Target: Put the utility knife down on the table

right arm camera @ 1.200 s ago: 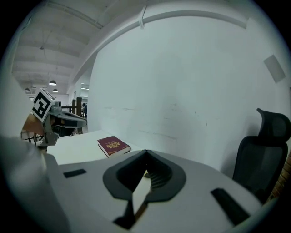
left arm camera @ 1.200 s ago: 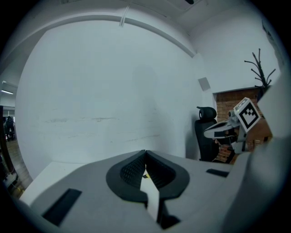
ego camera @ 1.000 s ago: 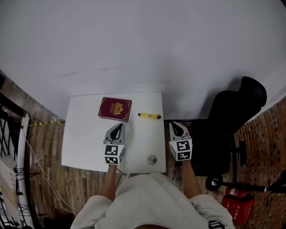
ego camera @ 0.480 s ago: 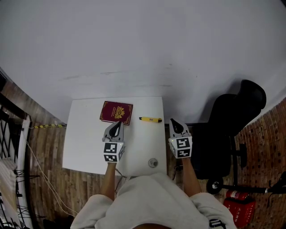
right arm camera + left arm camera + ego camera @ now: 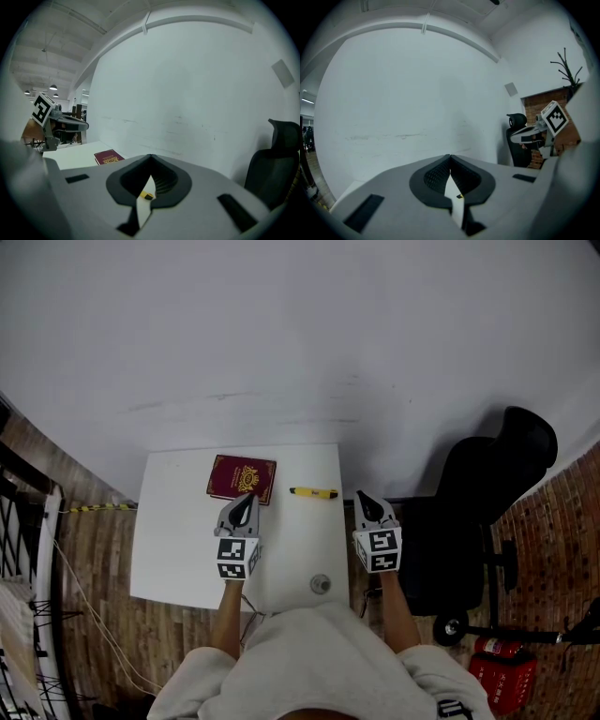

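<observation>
So the biggest thing here is the plain white wall (image 5: 300, 334), which fills most of the head view, with wood-look floor (image 5: 94, 549) below it. Pushed up against the wall is a white desk (image 5: 178, 540). Just off its right side is a black office chair (image 5: 487, 484), and there's a red fire extinguisher (image 5: 495, 673) on the floor near the chair's base.

The person stands at the near edge of the desk with a claw in each hand. The left claw (image 5: 246, 502) is out over the desk. Its jaws are pressed together at the tips with nothing in them, and you only see desk through the gap behind the tips. From the head view its tip overlaps the near edge of a maroon booklet (image 5: 242, 478), but I can't tell if it actually touches it. The right claw (image 5: 365, 496) is at the desk's right edge, just off the side, and its jaws are also closed tight on nothing.

The booklet lies flat near the far edge of the desk, gold emblem up. The utility knife (image 5: 314, 492) is the yellow one. It's lying flat on the desk just right of the booklet, lengthwise left to right, ahead of the claws and between them, and clear of both.

The smallest bit is a little round grey thing (image 5: 321, 584) on the desk near its front right corner.
</observation>
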Motion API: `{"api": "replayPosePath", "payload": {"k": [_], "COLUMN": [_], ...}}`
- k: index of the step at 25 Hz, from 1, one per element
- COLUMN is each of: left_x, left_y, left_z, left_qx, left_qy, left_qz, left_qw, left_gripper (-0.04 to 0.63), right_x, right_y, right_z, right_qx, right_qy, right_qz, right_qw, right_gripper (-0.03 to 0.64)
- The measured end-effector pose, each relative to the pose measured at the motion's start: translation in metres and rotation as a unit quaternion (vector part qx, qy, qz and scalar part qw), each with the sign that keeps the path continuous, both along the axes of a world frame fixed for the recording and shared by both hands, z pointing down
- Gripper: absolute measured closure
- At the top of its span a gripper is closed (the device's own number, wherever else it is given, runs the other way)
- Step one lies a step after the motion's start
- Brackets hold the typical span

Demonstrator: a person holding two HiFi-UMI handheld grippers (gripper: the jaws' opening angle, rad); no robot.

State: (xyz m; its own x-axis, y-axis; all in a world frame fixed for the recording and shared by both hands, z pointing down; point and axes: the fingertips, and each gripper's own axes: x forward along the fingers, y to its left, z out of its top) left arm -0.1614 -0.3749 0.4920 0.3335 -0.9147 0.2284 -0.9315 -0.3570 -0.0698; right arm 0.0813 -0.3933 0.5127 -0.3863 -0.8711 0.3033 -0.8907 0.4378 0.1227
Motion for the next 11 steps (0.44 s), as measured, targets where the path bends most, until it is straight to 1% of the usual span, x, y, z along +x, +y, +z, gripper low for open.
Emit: {"api": "replayPosePath", "payload": {"k": [11], "left_x": [0.0036], "left_y": [-0.0061], "left_z": [0.0021], "left_qx": [-0.002], "left_qy": [0.002], "left_qz": [0.005], "left_qw": [1.0000], "left_gripper": [0.588], "right_x": [-0.0024], "right_y": [-0.0042], "right_z": [0.0022], "right_qx": [-0.003], "right_qy": [0.004], "right_qz": [-0.002], "right_qw": [1.000], "right_gripper": [0.618]}}
